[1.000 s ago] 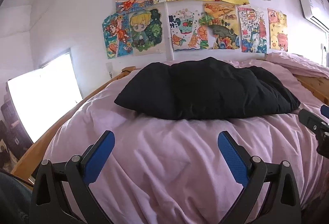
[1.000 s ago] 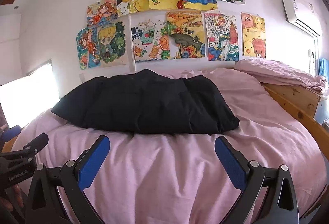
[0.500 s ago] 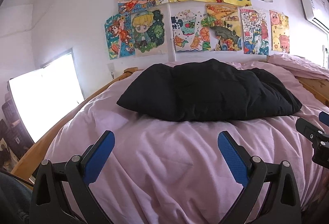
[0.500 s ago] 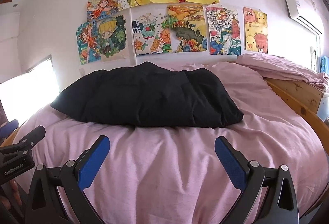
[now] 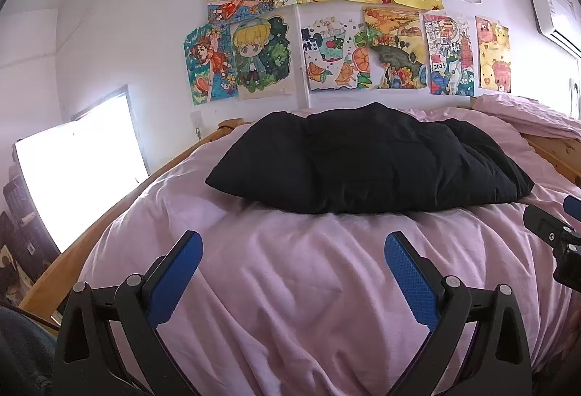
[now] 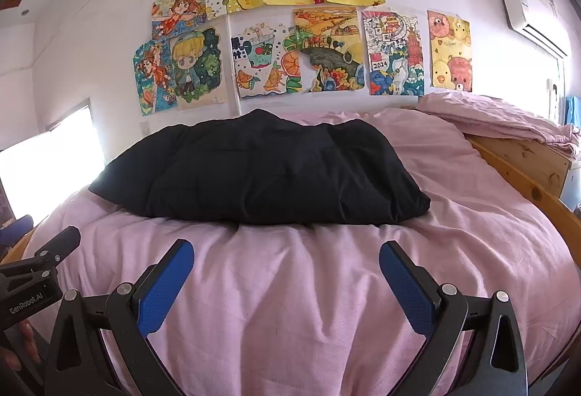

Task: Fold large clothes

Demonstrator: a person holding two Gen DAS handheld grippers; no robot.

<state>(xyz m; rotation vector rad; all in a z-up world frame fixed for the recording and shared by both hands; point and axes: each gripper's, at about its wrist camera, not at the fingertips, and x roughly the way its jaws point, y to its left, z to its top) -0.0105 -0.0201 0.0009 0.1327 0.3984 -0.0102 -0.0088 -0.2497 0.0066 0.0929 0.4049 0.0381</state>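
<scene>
A puffy black garment lies folded into a thick bundle on the pink bedcover, toward the wall. My left gripper hangs open above the cover, well short of the garment's near edge, with nothing between its blue pads. My right gripper is open too, empty, and equally short of the garment. Each gripper shows at the edge of the other's view: the right one, the left one.
A wooden bed frame runs along both sides. A folded pink quilt sits at the far right. Drawings cover the wall behind. A bright window is at left, an air conditioner upper right.
Both grippers have tilted down slightly and eased back, so the garment and wall sit lower in view. Jaws stay open. The garment has not moved.
</scene>
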